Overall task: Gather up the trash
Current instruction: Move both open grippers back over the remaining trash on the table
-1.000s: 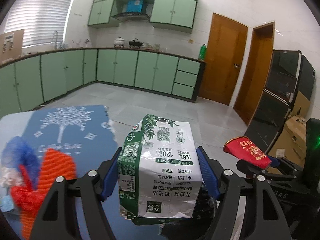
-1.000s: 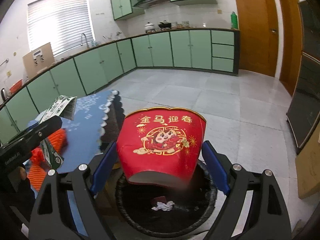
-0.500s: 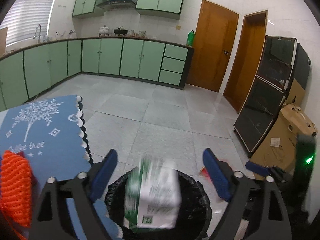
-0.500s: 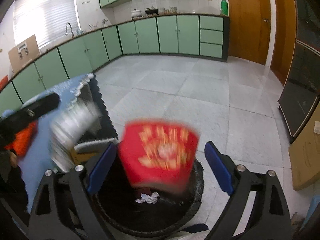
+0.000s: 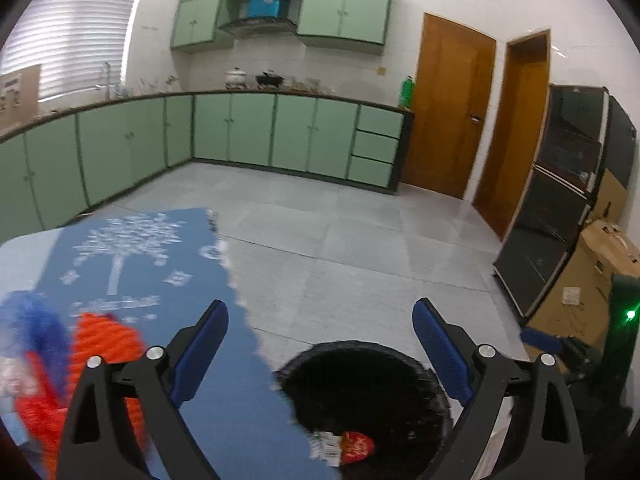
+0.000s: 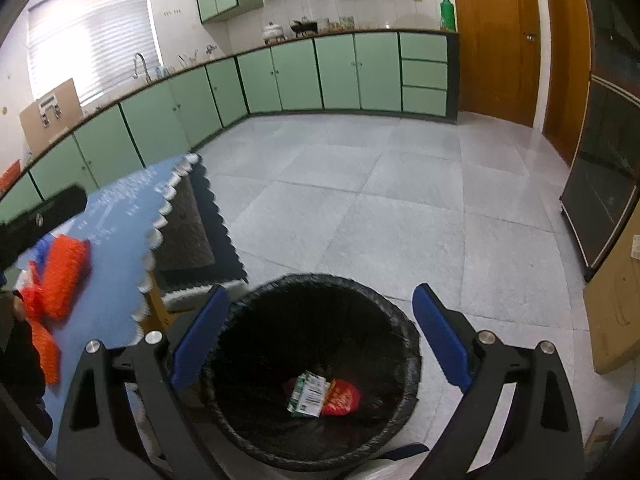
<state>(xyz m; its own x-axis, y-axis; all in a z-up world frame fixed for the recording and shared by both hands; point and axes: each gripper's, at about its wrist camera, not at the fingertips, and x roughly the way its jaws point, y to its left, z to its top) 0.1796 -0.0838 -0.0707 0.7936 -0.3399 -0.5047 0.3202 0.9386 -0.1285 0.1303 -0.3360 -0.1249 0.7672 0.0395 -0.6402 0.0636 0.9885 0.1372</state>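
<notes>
In the bin [image 6: 316,368], under the right gripper [image 6: 320,344], a carton [image 6: 307,394] and red packet [image 6: 340,398] lie touching. On the desk [image 5: 192,264] at 9 o'clock, orange netting [image 5: 100,344] looks light and soft: pinch a bunched fold. The left gripper [image 5: 320,354] is opening, the right spread wide, both empty.

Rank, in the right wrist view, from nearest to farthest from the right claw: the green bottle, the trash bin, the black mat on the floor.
1. Trash bin, directly under the right claw.
2. Black mat, ahead on the left, beside the table.
3. Green bottle, far counter, by the door.
</notes>
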